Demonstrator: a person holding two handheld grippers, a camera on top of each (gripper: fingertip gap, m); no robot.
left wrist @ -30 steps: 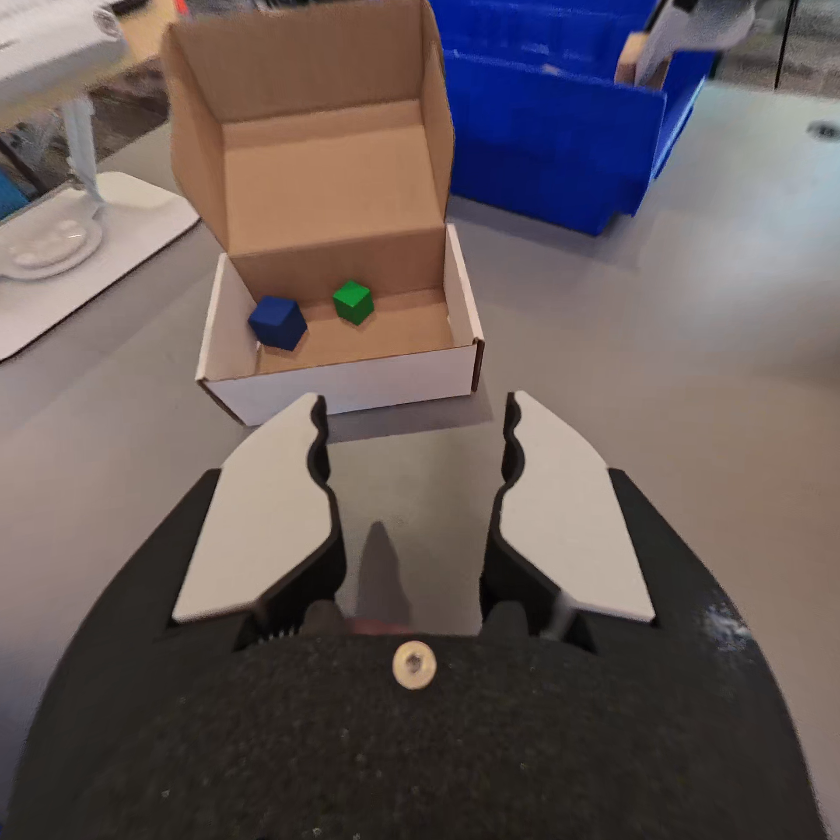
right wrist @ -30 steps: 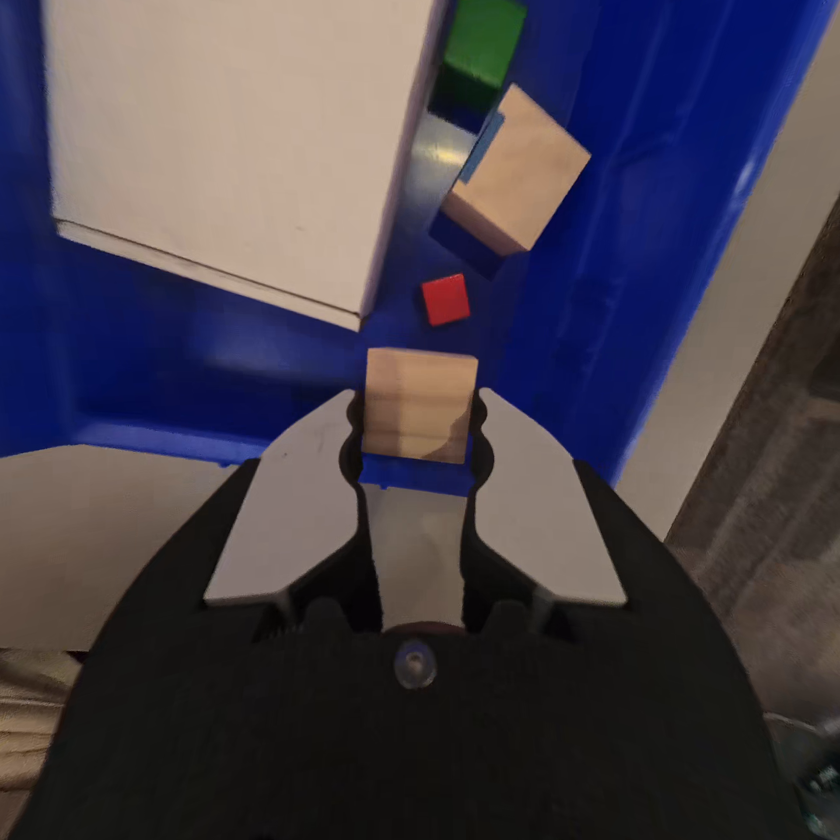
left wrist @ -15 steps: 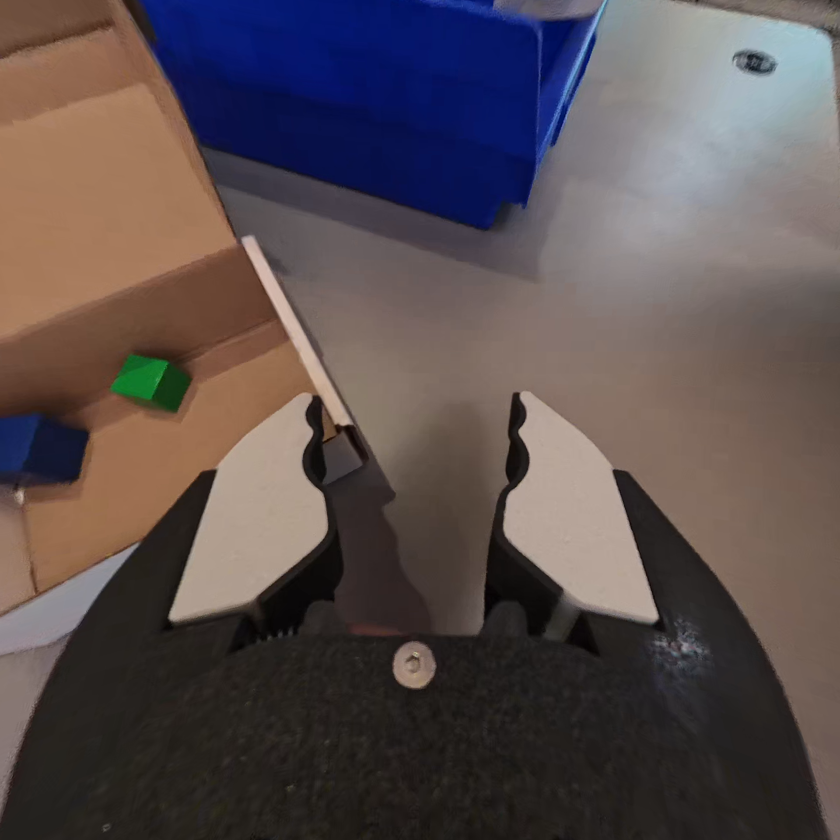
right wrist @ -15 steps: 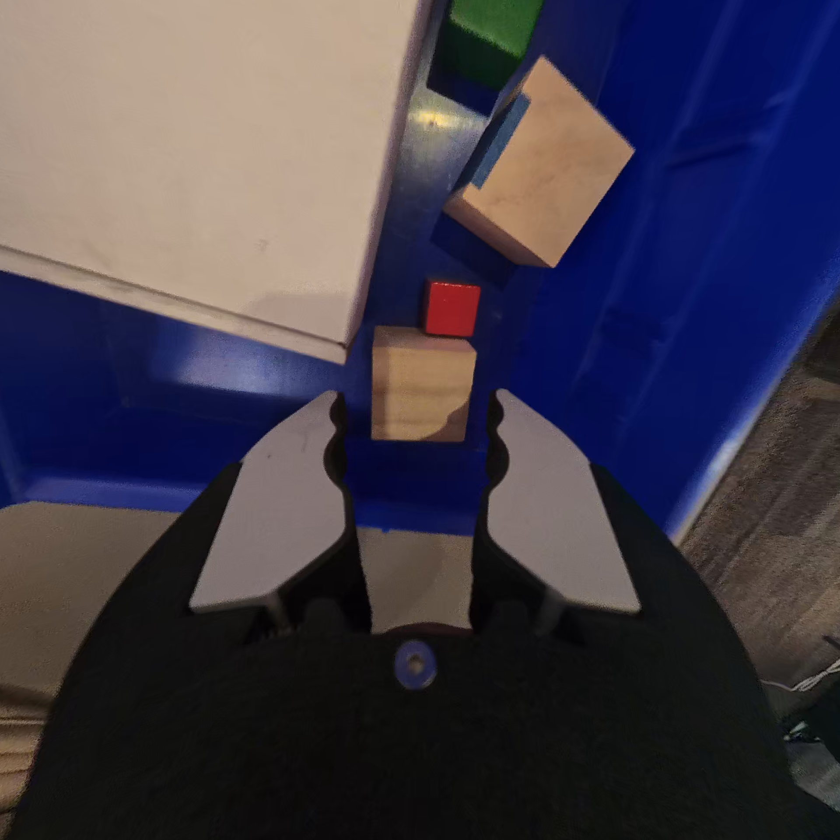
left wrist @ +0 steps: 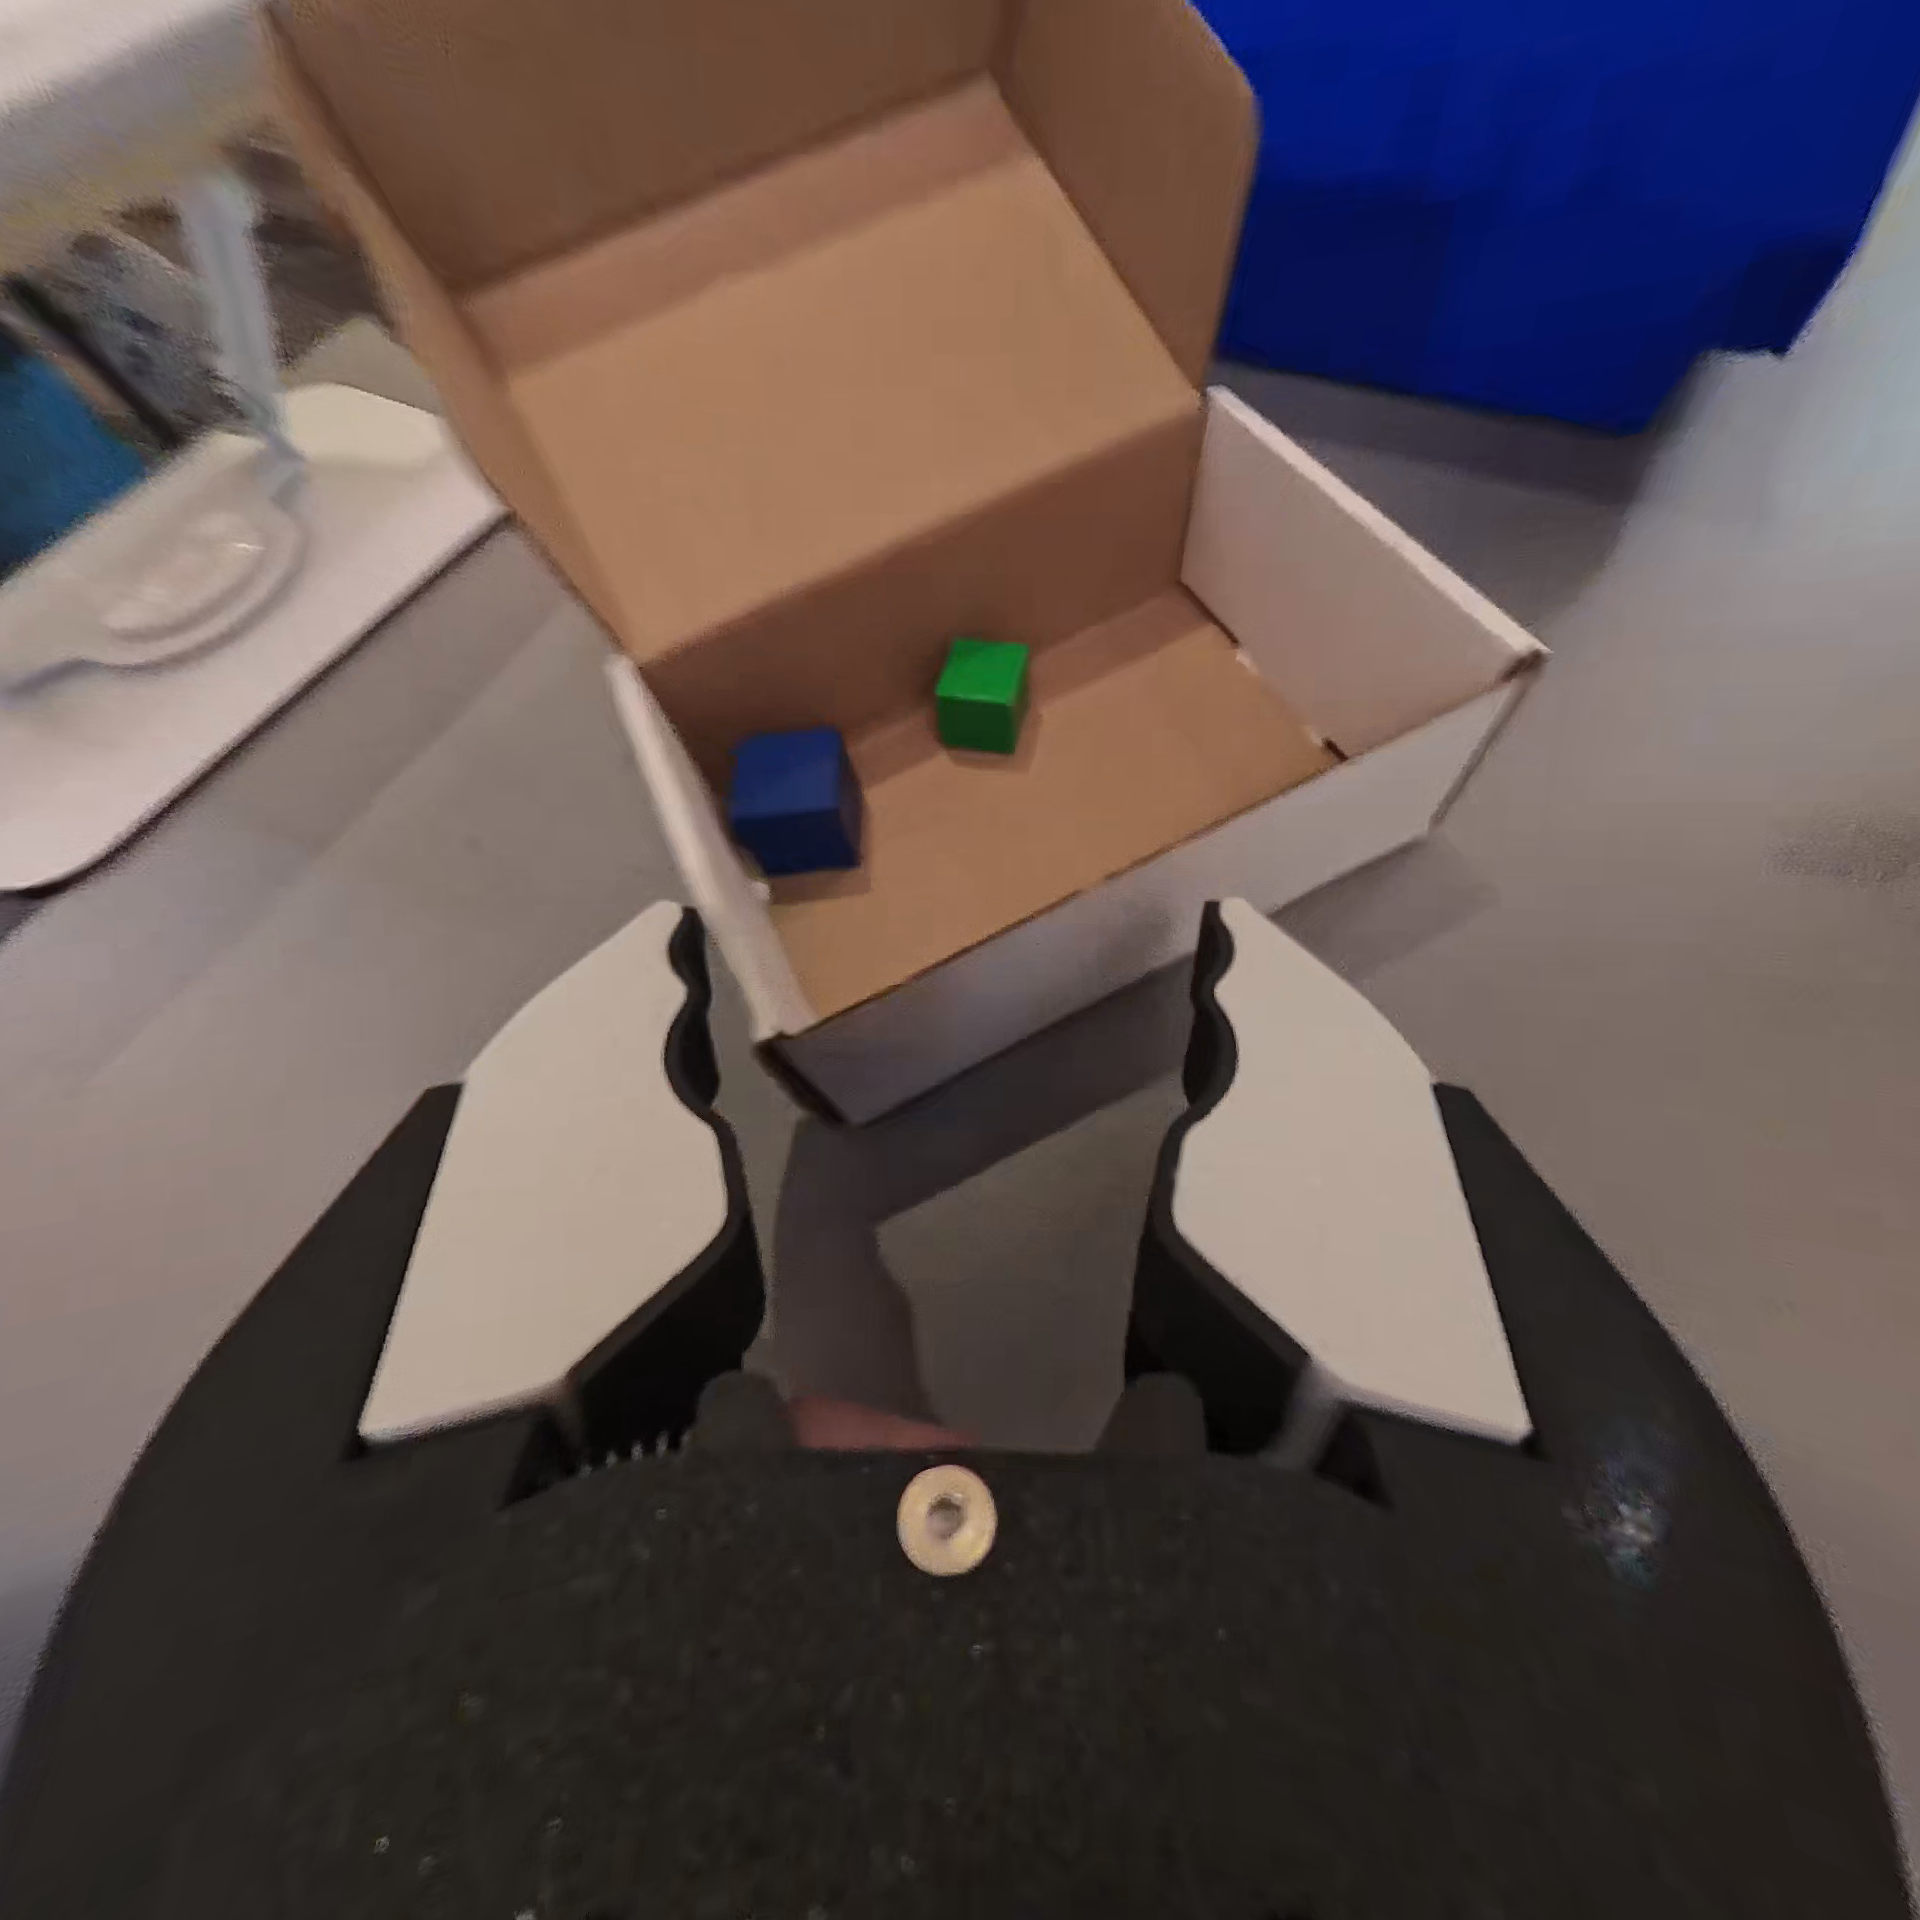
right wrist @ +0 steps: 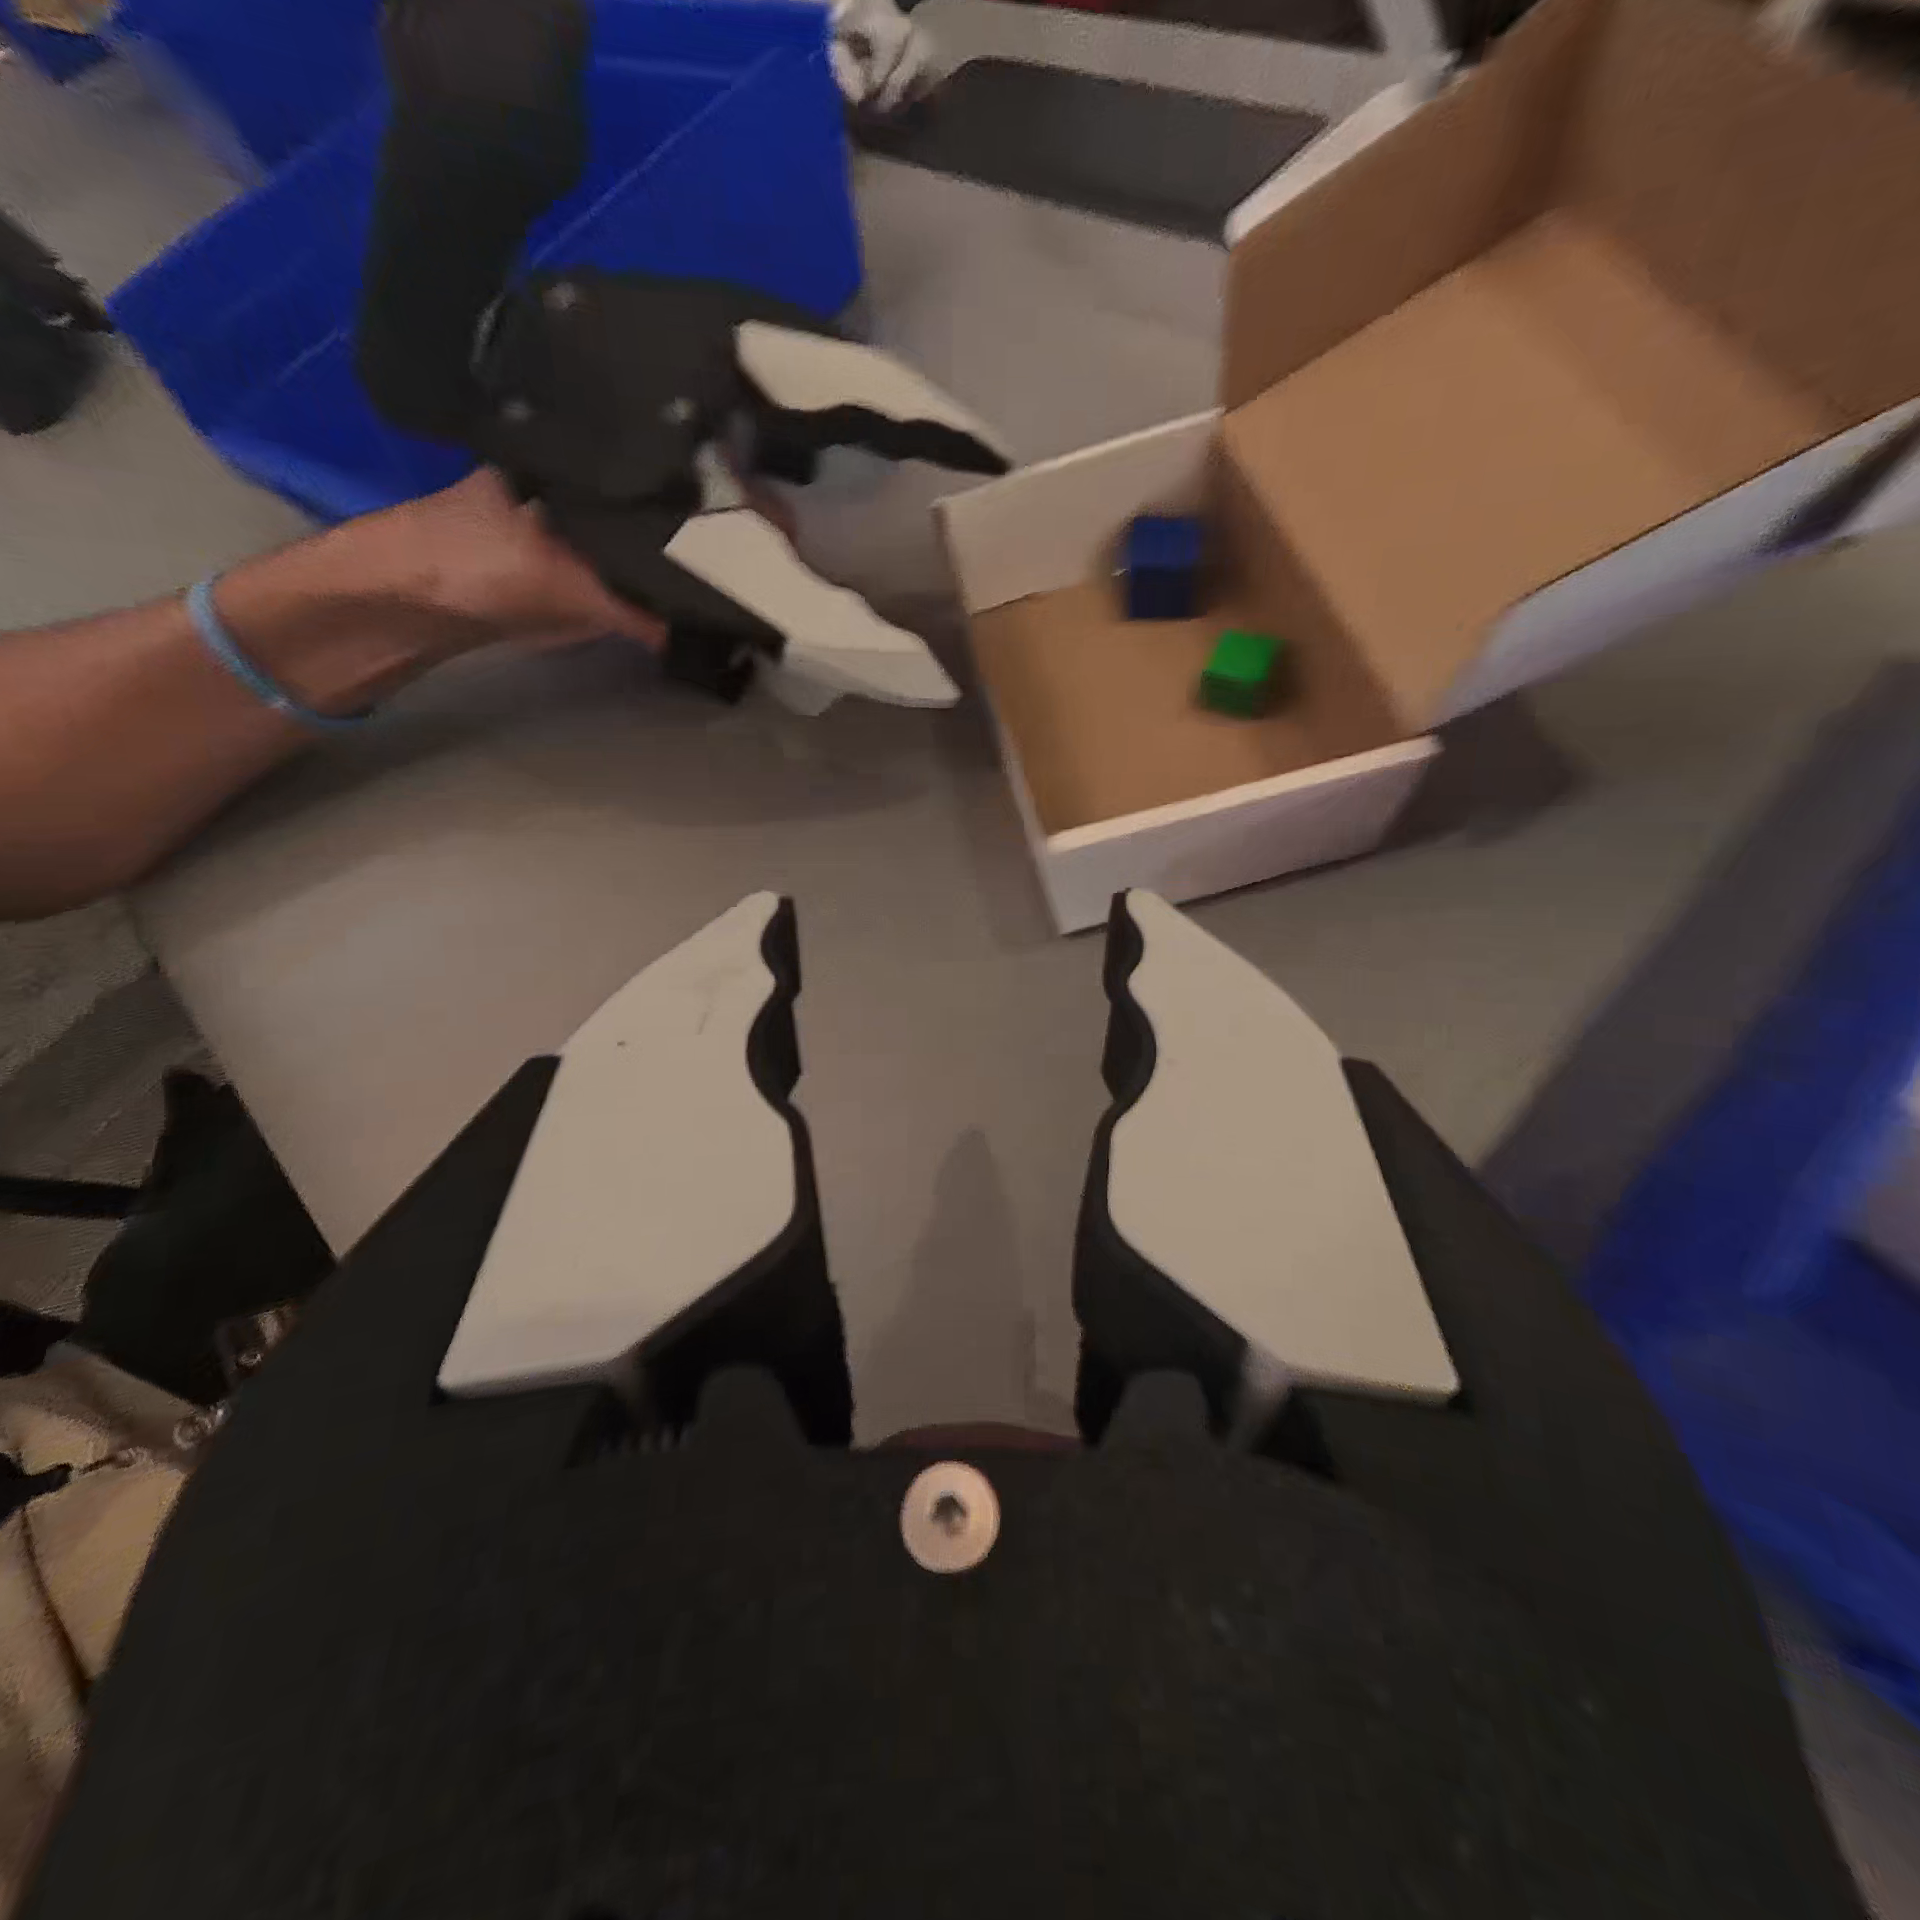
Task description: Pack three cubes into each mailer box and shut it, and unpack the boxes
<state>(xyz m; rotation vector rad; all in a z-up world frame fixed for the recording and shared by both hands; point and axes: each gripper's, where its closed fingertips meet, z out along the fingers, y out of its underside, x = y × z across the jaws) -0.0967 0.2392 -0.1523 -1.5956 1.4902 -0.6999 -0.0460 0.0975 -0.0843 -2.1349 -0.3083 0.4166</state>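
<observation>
Both tools gape empty: left tool (left wrist: 951,961), right tool (right wrist: 951,935). Centre frame, the open white cardboard mailer box (left wrist: 1351,613) holds a blue wooden cube (left wrist: 795,798) and a green wooden cube (left wrist: 982,694).

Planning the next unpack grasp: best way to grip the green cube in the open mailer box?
Take the green cube from above, fingers on two opposite vertical faces. It sits flat on the mailer box floor, clear of the blue cube and the walls; the raised lid blocks the rear. Both the left gripper and right gripper are open.
</observation>
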